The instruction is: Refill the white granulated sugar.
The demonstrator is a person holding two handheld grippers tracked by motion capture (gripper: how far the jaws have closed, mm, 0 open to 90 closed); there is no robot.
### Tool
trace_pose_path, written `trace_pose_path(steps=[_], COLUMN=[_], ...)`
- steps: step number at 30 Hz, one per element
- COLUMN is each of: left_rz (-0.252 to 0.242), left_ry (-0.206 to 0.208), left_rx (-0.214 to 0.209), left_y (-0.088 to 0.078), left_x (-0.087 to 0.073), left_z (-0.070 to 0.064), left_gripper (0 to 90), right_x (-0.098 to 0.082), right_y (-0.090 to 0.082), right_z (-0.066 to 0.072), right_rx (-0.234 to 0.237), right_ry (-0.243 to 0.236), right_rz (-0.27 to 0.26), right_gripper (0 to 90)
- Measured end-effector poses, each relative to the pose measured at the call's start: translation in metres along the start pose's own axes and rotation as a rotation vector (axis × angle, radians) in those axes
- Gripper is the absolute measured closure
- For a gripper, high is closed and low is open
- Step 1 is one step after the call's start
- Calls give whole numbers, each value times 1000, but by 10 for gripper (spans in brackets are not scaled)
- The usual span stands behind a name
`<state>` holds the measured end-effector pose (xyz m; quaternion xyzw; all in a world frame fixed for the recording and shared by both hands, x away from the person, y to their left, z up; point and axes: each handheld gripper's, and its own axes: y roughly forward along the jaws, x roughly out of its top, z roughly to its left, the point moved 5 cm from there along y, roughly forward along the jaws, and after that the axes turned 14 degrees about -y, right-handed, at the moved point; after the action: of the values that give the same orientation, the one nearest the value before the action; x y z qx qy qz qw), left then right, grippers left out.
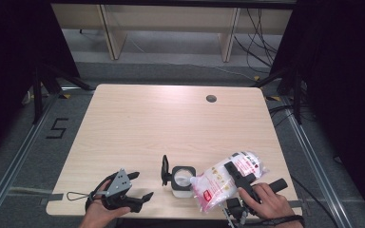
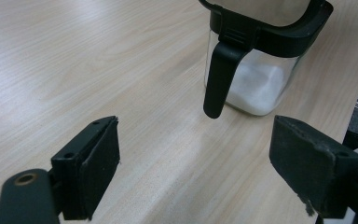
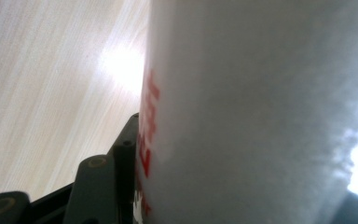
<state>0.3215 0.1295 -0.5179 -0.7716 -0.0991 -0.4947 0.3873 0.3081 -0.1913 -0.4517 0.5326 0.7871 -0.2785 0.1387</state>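
Right hand-held gripper point(image 1: 241, 179) clamps the white bag point(image 1: 223, 180), tipped toward nine o'clock over the open jar point(image 1: 182, 179) near the worktop point(image 1: 171, 123) edge; left hand-held gripper point(image 1: 140, 186) gapes empty.

— What do you count by the claws?
— I count one clear glass jar with a black lid and handle point(image 1: 181, 179) ahead of my left claw, and one white plastic bag with red print point(image 1: 225, 179) between my right claw's jaws.
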Motion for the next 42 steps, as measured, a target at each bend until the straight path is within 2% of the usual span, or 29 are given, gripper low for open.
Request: trace_pose_path(steps=[1, 2, 6, 9, 11, 12, 14, 15, 16, 20, 22, 24, 26, 27, 28, 30, 31, 32, 33, 35, 40, 42], left_rz=[-5, -1, -2, -5, 0, -1, -1, -1, -2, -1, -2, 0, -2, -9, -5, -1, -1, -2, -1, -1, 0, 1], left_ry=[2, -27, 2, -9, 3, 2, -3, 2, 2, 2, -28, 4, -10, -37, -18, 2, 2, -22, -23, 0, -3, -1], left_rx=[-3, 3, -2, -4, 0, -1, 0, 0, 0, 0, 3, 0, 1, -4, 0, 0, 0, 2, 2, 0, 0, -2], left_y=[0, 0, 0, 1, 0, 0, 0, 0, 0, 0, 0, 0, 0, 1, 1, 0, 0, 0, 0, 0, 0, 0], left_x=[0, -1, 0, 0, 0, 0, 0, 0, 0, 0, -1, 0, 0, -1, -1, 0, 0, -1, -1, 0, 0, 0], left_z=[0, -1, 0, -1, 0, 0, 0, 0, 0, 0, -2, 0, -1, -2, -1, 0, 0, -1, -1, 0, 0, 0], left_gripper=[158, 158, 158, 158, 159, 159, 158, 158, 158, 158, 158, 158, 159, 159, 159, 158, 158, 158, 158, 158, 158, 158], right_x=[0, 0, 0, 0, 0, -1, 0, 0, 0, 0, 0, 0, 0, 0, -1, -1, -1, -1, -1, -1, -1, -1], right_y=[0, 0, 0, 0, -1, -1, -1, -1, 0, 0, -1, 0, 0, -1, -2, -1, -1, -1, -1, -1, -1, -1], right_z=[0, 1, 0, 2, 4, 3, 4, 4, 0, 0, 1, 1, 1, 2, 3, 3, 3, 3, 3, 3, 3, 3], right_rx=[0, 6, 1, 7, 16, 17, 15, 17, -1, 2, 8, 8, 9, 14, 28, 15, 18, 18, 17, 18, 17, 17], right_ry=[-1, 9, -8, 8, 29, 14, 30, 25, -14, -7, 1, 3, 2, 21, 33, 16, 28, 23, 17, 19, 26, 10], right_rz=[-1, 1, 0, 5, 21, 17, 22, 16, 3, 5, 3, 1, 1, 8, 18, 10, 14, 13, 9, 13, 13, 10], right_gripper=[453, 453, 454, 454, 454, 454, 454, 455, 455, 455, 455, 455, 456, 456, 456, 456, 456, 456, 456, 456, 457, 457])
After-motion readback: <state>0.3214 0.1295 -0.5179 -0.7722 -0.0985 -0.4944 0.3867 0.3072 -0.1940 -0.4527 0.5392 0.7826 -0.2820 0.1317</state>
